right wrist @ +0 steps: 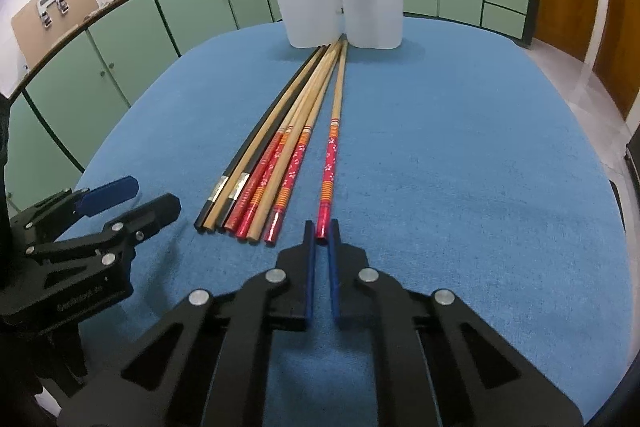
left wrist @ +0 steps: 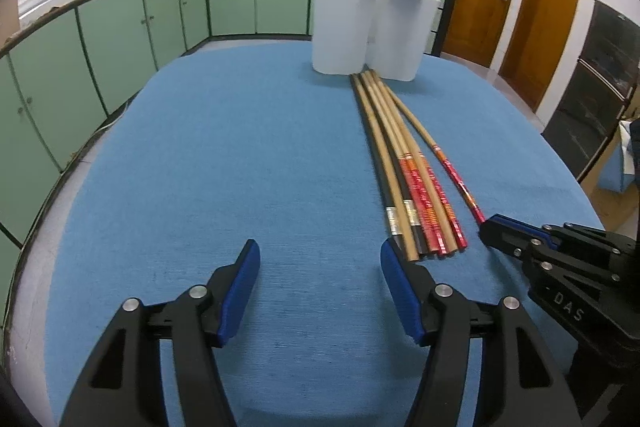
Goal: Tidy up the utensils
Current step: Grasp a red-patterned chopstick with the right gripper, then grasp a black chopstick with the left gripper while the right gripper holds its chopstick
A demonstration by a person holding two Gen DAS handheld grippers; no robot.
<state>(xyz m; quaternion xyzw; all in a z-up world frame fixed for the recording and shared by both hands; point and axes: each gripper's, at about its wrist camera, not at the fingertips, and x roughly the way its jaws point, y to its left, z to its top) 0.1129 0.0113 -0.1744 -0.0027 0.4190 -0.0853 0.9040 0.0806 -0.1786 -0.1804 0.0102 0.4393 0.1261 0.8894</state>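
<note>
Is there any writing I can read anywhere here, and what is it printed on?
"DAS": on the black body of the right gripper, left wrist view; a mark before it is unclear.
Embossed lettering on the black body of the left gripper, right wrist view: too blurred to read.
Silver bands on the black chopsticks: nothing readable on them.
Red ends of the patterned chopsticks: white flower marks and orange stripes, no words.
The two white containers: no writing visible.

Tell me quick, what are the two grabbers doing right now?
Left gripper: open, holding nothing, beside the bundle of chopsticks.
Right gripper: shut on the end of the lone red-handled chopstick.
</note>
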